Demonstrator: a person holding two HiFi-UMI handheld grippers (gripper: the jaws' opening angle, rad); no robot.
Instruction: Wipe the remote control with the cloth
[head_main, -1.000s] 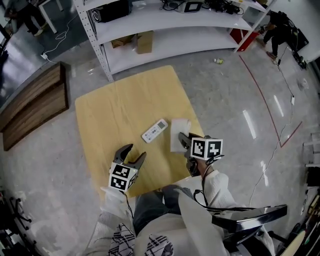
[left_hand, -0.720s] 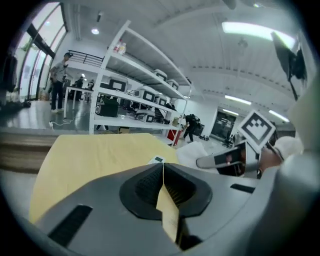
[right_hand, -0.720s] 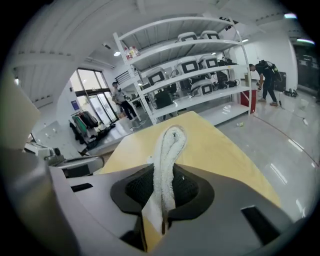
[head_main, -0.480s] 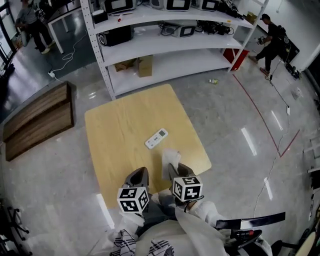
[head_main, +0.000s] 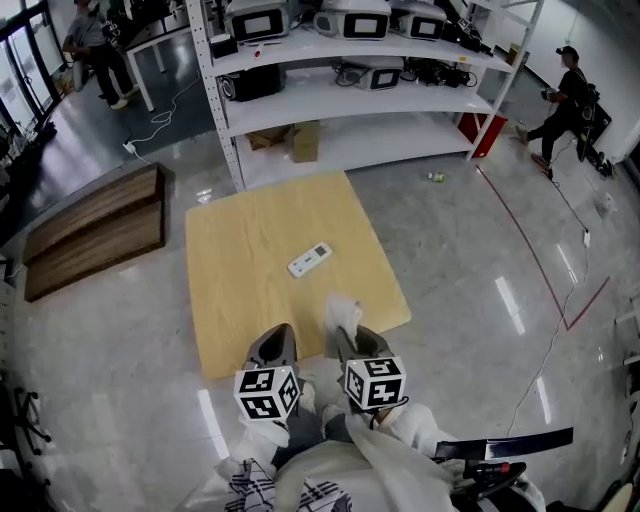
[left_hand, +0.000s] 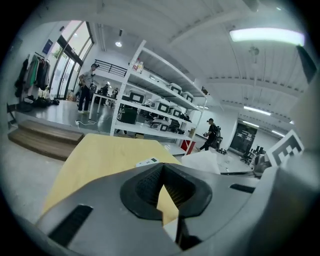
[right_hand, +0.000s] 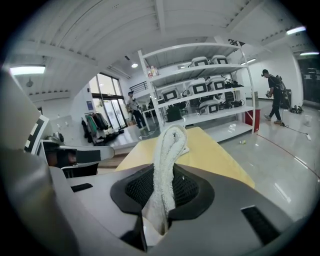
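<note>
A white remote control (head_main: 310, 259) (left_hand: 148, 162) lies near the middle of the square yellow table (head_main: 250, 300), apart from both grippers. My right gripper (head_main: 345, 337) (right_hand: 167, 172) is shut on a white cloth (head_main: 341, 311) (right_hand: 167, 160), which stands up out of its jaws over the table's near edge. The cloth (left_hand: 202, 162) also shows at the right of the left gripper view. My left gripper (head_main: 277, 340) (left_hand: 163, 170) hovers beside it at the near edge, jaws shut with nothing between them.
White shelving (head_main: 350, 90) with monitors and boxes stands behind the table. A low wooden platform (head_main: 95, 230) lies on the floor to the left. People (head_main: 570, 90) stand far back at the right and at the left. Glossy grey floor surrounds the table.
Both grippers have drawn back from the table towards the body. The right one has lifted the cloth off the tabletop. The left jaws have shut. The remote has stayed put.
</note>
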